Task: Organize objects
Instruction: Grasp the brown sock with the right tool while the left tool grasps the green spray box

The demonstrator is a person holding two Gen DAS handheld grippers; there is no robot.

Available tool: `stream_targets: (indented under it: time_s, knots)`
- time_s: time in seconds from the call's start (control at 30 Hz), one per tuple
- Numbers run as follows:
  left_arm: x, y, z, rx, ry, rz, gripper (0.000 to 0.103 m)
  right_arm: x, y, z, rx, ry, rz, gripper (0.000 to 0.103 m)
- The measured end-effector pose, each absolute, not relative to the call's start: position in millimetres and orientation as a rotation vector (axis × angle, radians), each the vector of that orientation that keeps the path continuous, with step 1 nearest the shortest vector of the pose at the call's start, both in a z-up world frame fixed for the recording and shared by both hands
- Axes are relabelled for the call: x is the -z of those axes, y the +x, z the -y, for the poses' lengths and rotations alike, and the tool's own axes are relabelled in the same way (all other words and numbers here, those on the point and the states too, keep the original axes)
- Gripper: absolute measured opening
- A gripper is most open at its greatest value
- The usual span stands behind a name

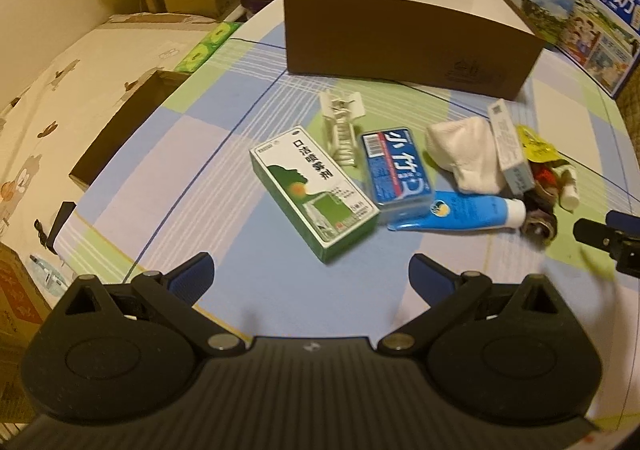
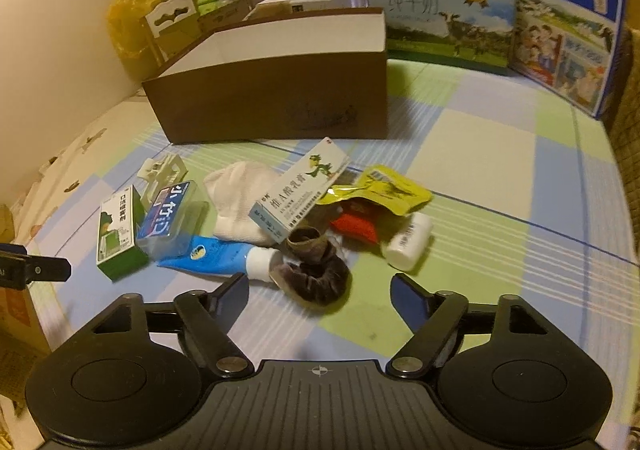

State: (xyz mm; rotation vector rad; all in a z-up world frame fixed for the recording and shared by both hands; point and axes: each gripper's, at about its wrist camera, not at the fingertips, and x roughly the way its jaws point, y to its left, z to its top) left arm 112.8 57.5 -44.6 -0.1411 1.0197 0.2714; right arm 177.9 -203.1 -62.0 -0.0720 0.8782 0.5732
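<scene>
Both grippers spread open with nothing between the pads: left gripper [image 1: 311, 270] hanging over bare checked cloth [image 1: 248, 250] just short of the green-and-white medicine box [image 1: 312, 189], right gripper [image 2: 319, 290] right up against the dark scrunchie [image 2: 320, 274] but not clamped on it. Rest of the clutter bunched mid-table in front of the open brown cardboard box [image 2: 280, 97]: blue floss case [image 1: 396, 169] touching the green box, blue tube [image 1: 460, 213] lying flat below it, white sock [image 2: 240, 201], tilted ointment carton [image 2: 300, 193], yellow pouch [image 2: 384, 189], red packet [image 2: 356, 226], small white bottle [image 2: 408, 242] on its side, white plastic clip thing [image 1: 340, 125]. Two milk cartons [image 2: 440, 25] standing at the back.
</scene>
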Motion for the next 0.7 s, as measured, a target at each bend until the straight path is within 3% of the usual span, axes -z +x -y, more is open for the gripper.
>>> stream_targets:
  time_s: [0.63,0.7]
  knots:
    - [57,134,-68,-0.345,-0.179,-1.037,0.102,107,225,178,-0.578,-0.047,-0.941,0.043]
    - [58,136,-69,-0.346,-0.18,-1.036,0.102,109,225,176,-0.59,-0.064,-0.938,0.034]
